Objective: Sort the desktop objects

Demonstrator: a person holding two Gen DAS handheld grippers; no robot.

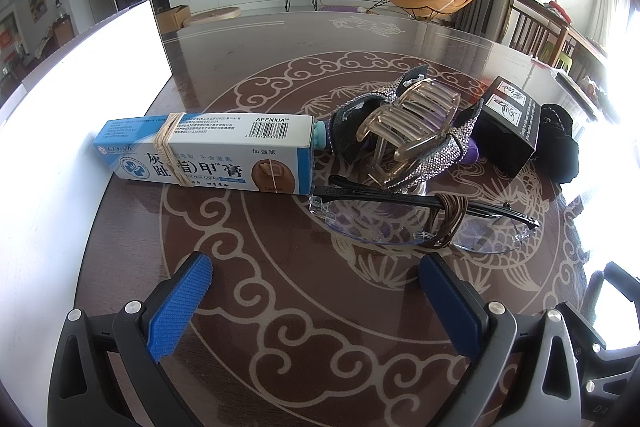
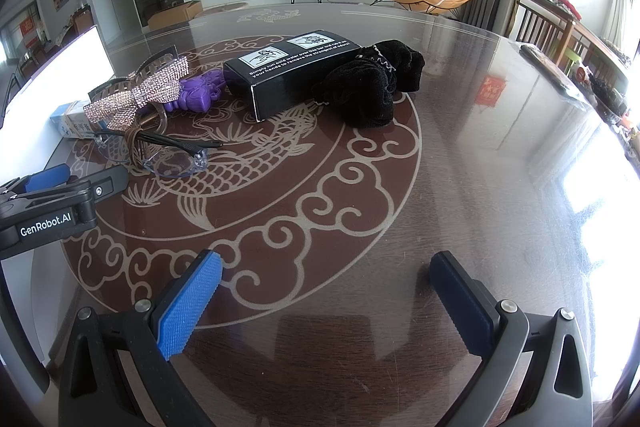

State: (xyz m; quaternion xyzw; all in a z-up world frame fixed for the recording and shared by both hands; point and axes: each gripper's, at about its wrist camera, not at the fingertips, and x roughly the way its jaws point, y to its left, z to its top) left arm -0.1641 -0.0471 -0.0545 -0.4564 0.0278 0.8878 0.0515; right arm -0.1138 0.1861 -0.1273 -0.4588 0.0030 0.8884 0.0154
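Note:
Several objects lie clustered on the dark patterned table. A blue-white nail cream box (image 1: 208, 151) with a rubber band lies at left. Beside it sits a rhinestone bow hair claw (image 1: 408, 131) over a purple toy (image 2: 200, 93). Clear glasses (image 1: 424, 215) with a brown hair tie (image 1: 450, 223) on the frame lie nearest my left gripper (image 1: 316, 267), which is open and empty just short of them. A black box (image 2: 292, 71) and a black scrunchie (image 2: 372, 87) lie further right. My right gripper (image 2: 326, 267) is open and empty over bare table.
A bright white board (image 1: 92, 75) stands along the table's left side. Dark items (image 2: 576, 83) lie at the far right table edge. The left gripper's body (image 2: 48, 207) shows at the left of the right wrist view. Chairs stand beyond the right edge.

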